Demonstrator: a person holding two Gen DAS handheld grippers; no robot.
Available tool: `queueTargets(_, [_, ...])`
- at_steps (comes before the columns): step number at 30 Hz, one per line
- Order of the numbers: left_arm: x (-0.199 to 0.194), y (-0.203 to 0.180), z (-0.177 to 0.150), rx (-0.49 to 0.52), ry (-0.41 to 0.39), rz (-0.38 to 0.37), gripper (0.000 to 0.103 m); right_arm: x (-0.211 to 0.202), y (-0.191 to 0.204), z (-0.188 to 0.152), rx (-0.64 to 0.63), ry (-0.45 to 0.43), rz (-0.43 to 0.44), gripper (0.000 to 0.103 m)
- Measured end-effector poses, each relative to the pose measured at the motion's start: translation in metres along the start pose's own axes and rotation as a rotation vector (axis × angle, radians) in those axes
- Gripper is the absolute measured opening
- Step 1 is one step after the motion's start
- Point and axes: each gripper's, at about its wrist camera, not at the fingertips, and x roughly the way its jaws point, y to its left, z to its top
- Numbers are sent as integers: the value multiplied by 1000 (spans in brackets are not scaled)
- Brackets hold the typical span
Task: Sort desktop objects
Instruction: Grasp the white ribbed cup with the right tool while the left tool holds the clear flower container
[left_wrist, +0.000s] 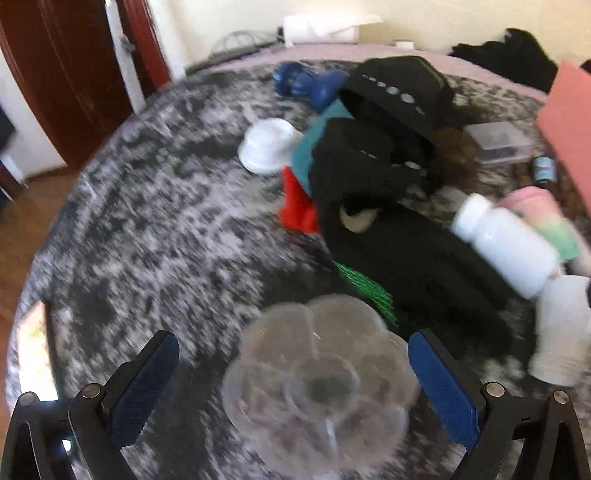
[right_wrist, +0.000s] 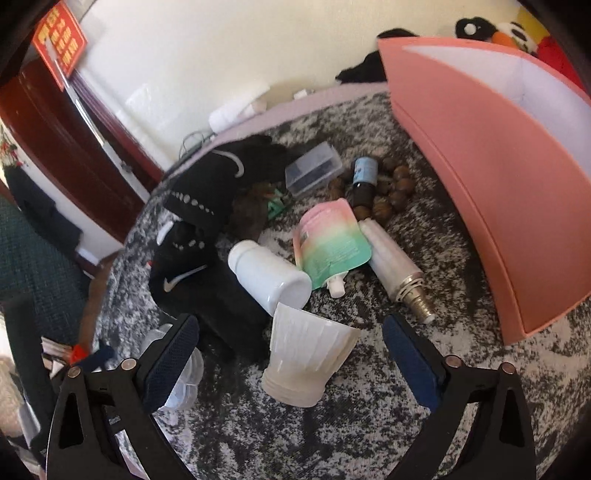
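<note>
Between your left gripper's (left_wrist: 293, 384) wide-open, empty jaws sits the clear plastic tray (left_wrist: 317, 384), likely being lined up, while your right gripper (right_wrist: 290, 356), equally spread, brackets the white cup (right_wrist: 308, 356).

One pink box (right_wrist: 491, 192), one white bottle (right_wrist: 267, 278), one pouch (right_wrist: 330, 240), two white cups (right_wrist: 308, 356) (left_wrist: 267, 146), one clear dish (left_wrist: 317, 384), one small dark bottle (right_wrist: 363, 181).

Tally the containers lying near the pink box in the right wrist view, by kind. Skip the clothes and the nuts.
White bottle: 1
White ribbed cup: 1
Spouted pouch: 1
Small dark bottle: 1
Clear lidded case: 1
Silver-tipped tube: 1
Total: 6
</note>
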Motion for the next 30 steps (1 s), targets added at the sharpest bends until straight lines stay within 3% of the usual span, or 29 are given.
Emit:
queueTargets(5, [14,-4,3,18,38,-28,102,9,4,-7,-20,30,-39,95])
queueTargets(12, [20,-2,4,-8,60,-50,102,16,-4,-12,38,79,0,91])
queueTargets(20, [30,1,2,-82,149,-164,102,19,-2,-13,59,99,28,90])
queueTargets(25, [32,-29,-9,81,136,-59,102,28,0,-15,68,131,34,91])
queueTargets(30, [35,-25,-11,49,113,-66,103,40,2,-17,60,147,5,91])
